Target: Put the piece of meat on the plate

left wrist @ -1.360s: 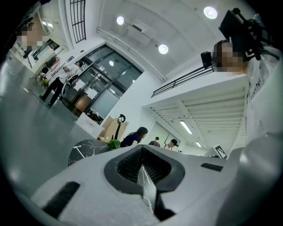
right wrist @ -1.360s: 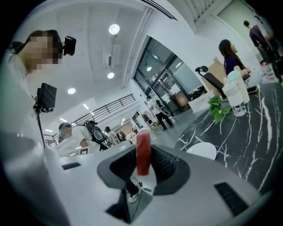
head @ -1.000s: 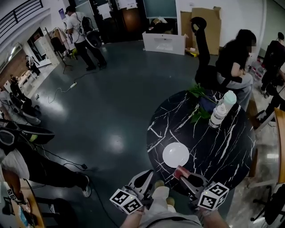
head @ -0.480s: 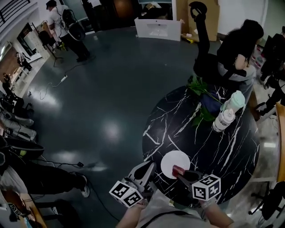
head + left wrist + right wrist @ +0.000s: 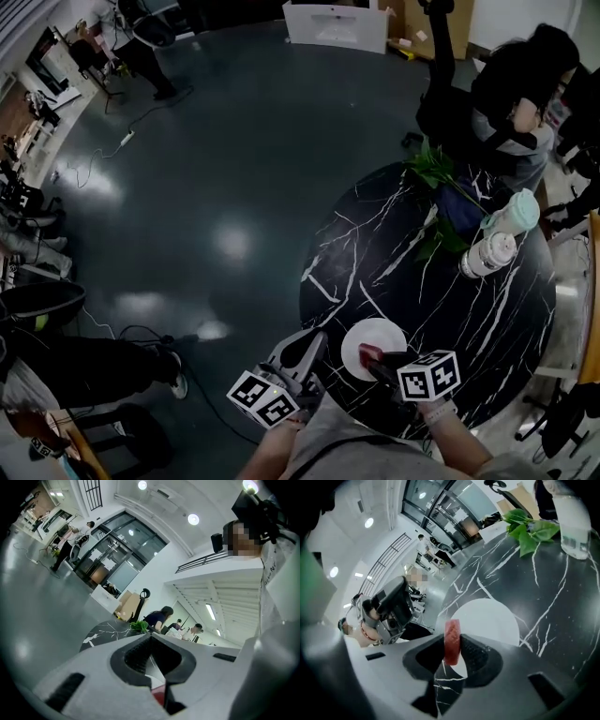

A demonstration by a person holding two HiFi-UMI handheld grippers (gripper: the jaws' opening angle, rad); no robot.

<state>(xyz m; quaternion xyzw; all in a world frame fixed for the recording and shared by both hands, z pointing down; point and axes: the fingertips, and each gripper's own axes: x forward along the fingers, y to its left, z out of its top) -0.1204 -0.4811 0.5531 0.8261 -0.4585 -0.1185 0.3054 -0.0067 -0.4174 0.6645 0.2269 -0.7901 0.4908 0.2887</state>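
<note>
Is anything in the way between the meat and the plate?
No, nothing visible. The right tool holds the piece of meat at the near edge of the bare white plate; the bottles and plant stand across the table.

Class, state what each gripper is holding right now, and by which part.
The right gripper clamps the piece of meat by its lower half, on its flat sides; the top sticks out. The left gripper holds nothing.
</note>
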